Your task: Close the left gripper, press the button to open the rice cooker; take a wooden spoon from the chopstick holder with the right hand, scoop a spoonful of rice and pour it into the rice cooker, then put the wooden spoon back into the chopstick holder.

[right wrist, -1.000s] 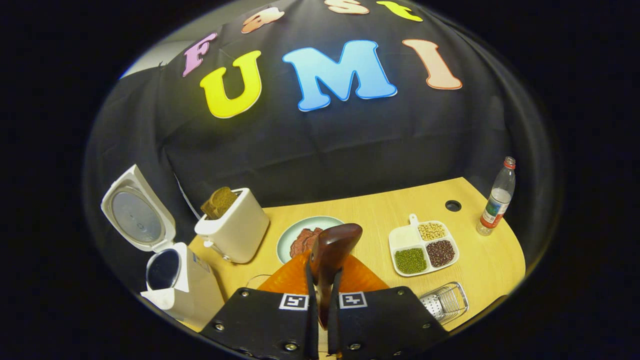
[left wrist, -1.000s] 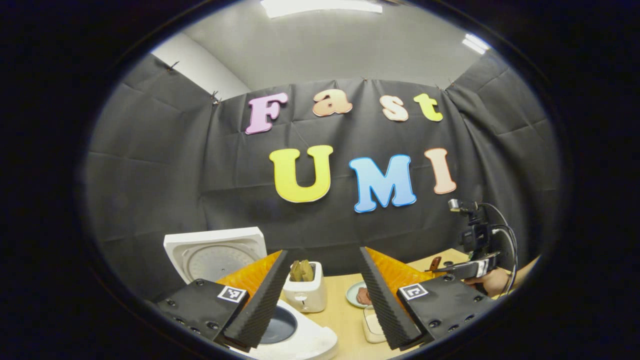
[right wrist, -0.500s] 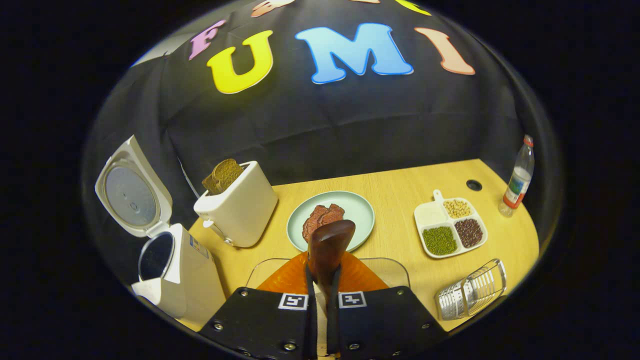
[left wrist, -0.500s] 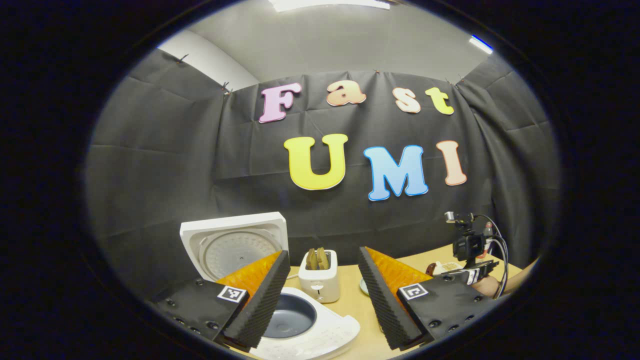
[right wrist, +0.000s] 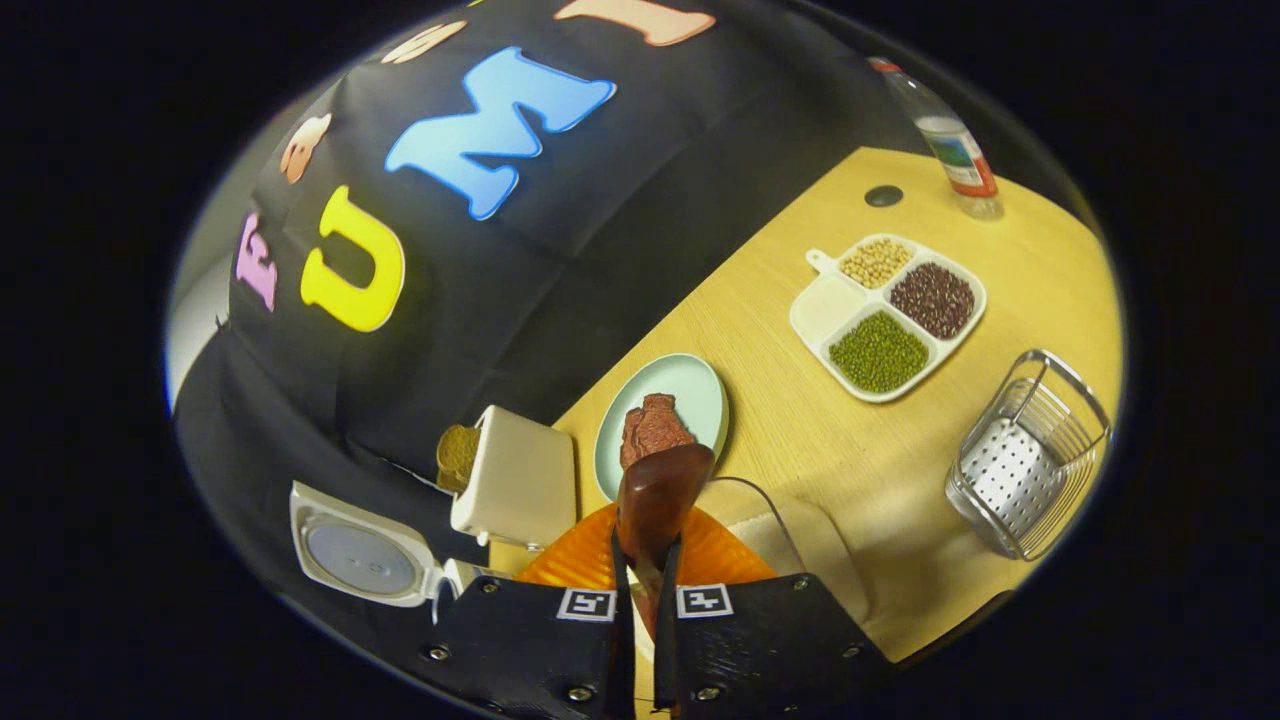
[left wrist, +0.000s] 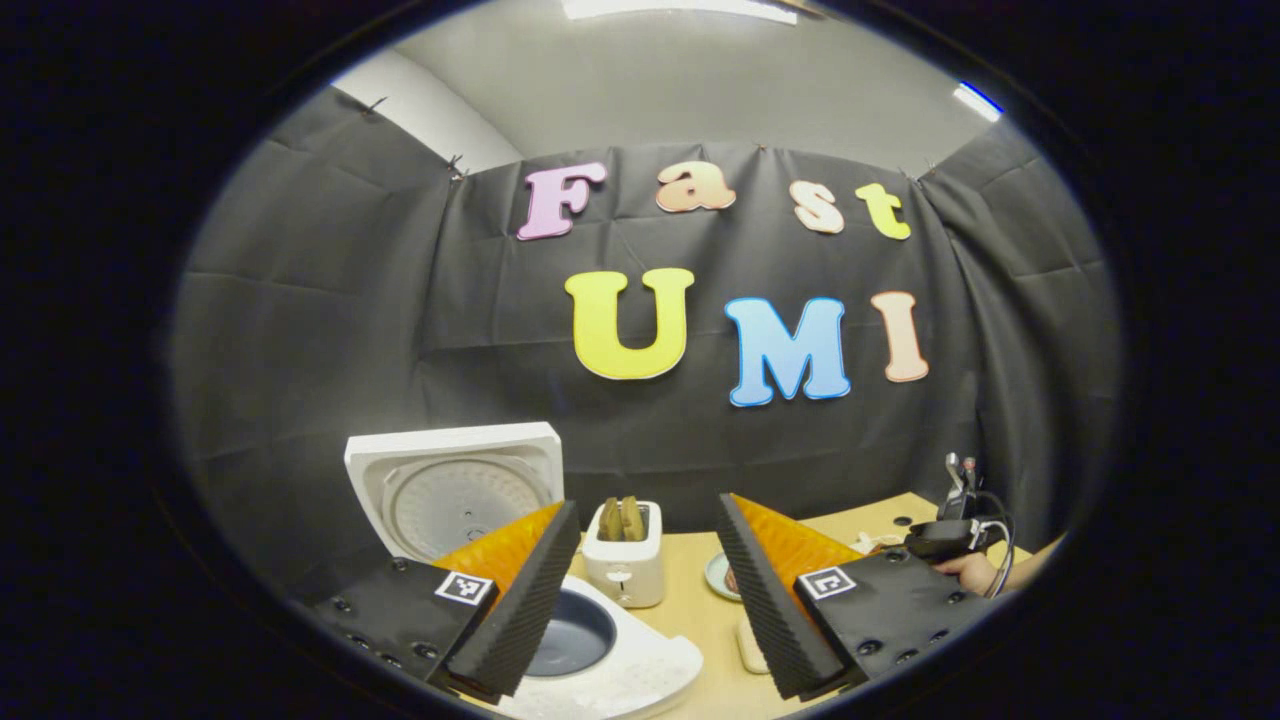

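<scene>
My right gripper (right wrist: 645, 565) is shut on the dark wooden spoon (right wrist: 657, 492), whose bowl points forward over a clear container of rice (right wrist: 800, 545). In the left gripper view that container (left wrist: 750, 648) lies between my own fingers' far ends and the table edge. The white rice cooker (left wrist: 640, 670) stands with its lid (left wrist: 452, 488) raised and its dark pot (left wrist: 568, 636) showing, just under my left finger. My left gripper (left wrist: 648, 508) is open and holds nothing. The right gripper (left wrist: 945, 540) and a hand (left wrist: 972, 572) sit low at the far right. The wire chopstick holder (right wrist: 1030, 455) stands at the right.
A white toaster (right wrist: 515, 478) with bread stands between the cooker lid (right wrist: 360, 550) and a pale green plate (right wrist: 690, 395) with meat. A divided tray (right wrist: 885, 315) of beans and a bottle (right wrist: 950, 140) lie farther along the wooden table (right wrist: 1040, 250).
The right gripper has rolled and tilted with the spoon still in it, and now sits lower over the rice container. The left gripper has shifted only slightly and stays open.
</scene>
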`<state>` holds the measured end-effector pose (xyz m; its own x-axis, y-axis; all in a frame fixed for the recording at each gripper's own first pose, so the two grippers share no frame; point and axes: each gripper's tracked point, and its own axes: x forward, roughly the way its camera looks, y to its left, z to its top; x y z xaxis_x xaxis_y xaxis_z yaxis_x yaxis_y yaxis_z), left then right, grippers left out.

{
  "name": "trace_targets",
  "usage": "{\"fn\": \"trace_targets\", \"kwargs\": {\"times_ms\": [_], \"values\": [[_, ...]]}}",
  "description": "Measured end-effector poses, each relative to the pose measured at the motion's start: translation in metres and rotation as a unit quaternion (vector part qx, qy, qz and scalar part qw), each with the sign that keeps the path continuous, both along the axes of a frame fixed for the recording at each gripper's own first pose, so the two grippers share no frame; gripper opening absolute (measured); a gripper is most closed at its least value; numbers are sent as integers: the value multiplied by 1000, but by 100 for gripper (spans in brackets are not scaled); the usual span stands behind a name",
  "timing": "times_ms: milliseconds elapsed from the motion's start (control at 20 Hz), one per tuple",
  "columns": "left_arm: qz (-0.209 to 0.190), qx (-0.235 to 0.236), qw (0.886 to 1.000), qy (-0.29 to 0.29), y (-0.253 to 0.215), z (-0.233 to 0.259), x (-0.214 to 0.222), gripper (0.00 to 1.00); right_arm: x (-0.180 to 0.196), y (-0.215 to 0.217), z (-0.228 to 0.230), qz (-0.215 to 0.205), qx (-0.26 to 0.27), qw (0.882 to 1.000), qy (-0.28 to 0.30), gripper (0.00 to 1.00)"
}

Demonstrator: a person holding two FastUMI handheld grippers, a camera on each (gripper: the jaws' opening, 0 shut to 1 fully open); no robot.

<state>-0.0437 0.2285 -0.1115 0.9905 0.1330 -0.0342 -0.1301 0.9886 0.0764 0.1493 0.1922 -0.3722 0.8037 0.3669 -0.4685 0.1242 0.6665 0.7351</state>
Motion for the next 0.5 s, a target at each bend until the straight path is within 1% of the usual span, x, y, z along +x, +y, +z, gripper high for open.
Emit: {"fn": "trace_targets", "kwargs": {"times_ms": [250,400,500], "values": [[3,7,1000,-7,-6,8,-6,92,0,-1,32,15,27,999,-27,7],[8,15,1000,-8,-5,11,-10,92,0,0,64,25,29,998,-46,8],[8,15,1000,-9,-7,11,-15,92,-2,6,86,30,49,997,-53,8]]}}
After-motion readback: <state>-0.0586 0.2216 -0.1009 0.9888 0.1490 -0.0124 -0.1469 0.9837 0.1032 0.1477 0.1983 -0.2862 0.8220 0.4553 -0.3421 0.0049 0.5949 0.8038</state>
